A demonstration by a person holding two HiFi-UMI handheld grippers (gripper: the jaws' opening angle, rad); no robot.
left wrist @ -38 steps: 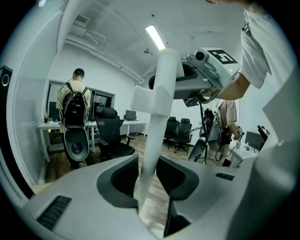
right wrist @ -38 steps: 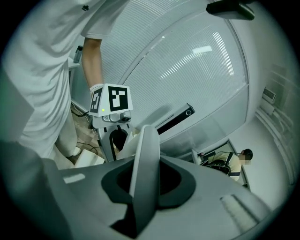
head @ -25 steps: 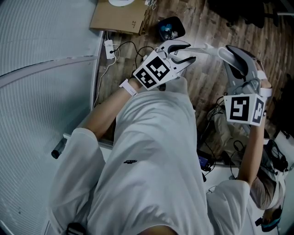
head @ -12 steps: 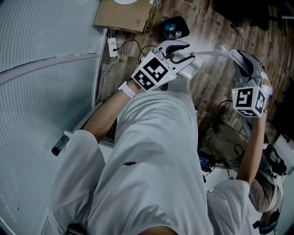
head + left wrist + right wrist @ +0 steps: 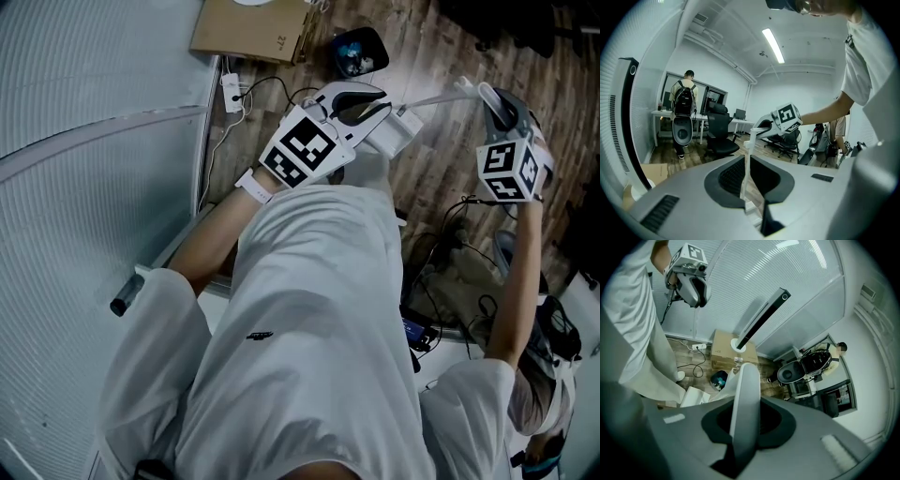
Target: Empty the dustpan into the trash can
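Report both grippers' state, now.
Left gripper: closing on the thin edge of the dustpan.
Right gripper: closed on the white handle of that dustpan.

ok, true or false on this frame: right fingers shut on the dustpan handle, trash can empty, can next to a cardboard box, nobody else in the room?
1. The right gripper has its fingers shut on the dustpan handle. True.
2. The trash can is empty. False: bluish contents show inside it.
3. The trash can stands on the wood floor near a cardboard box. True.
4. Nobody else is in the room. False: the left gripper view shows a person with a backpack by the desks.
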